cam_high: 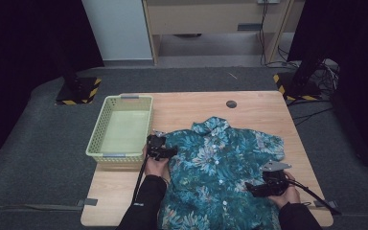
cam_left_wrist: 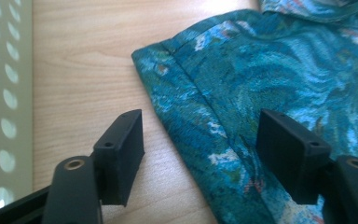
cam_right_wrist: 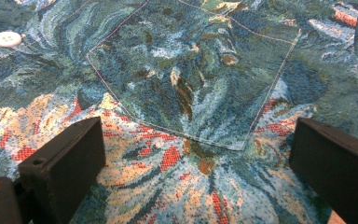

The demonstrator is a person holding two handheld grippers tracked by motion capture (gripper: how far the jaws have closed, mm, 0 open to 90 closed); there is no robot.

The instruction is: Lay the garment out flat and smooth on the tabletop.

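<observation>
Lying flat on the wooden table (cam_high: 187,108): floral shirt (cam_high: 220,163). Straddling its sleeve edge with jaws apart, gripping nothing: left gripper (cam_left_wrist: 200,154). Hovering wide open over the chest pocket (cam_right_wrist: 191,79): right gripper (cam_right_wrist: 196,163).

Setting: lab or recording studio. Evidence: black curtains (cam_high: 19,43), hazard-striped stand bases (cam_high: 79,92), loose floor cables (cam_high: 328,72), grey carpet (cam_high: 38,163), lone wooden table (cam_high: 258,110).

overhead, one camera looks forward and down on my light wooden worktop (cam_high: 182,108); both tool cameras sit close over the same teal floral shirt (cam_high: 220,167).
</observation>
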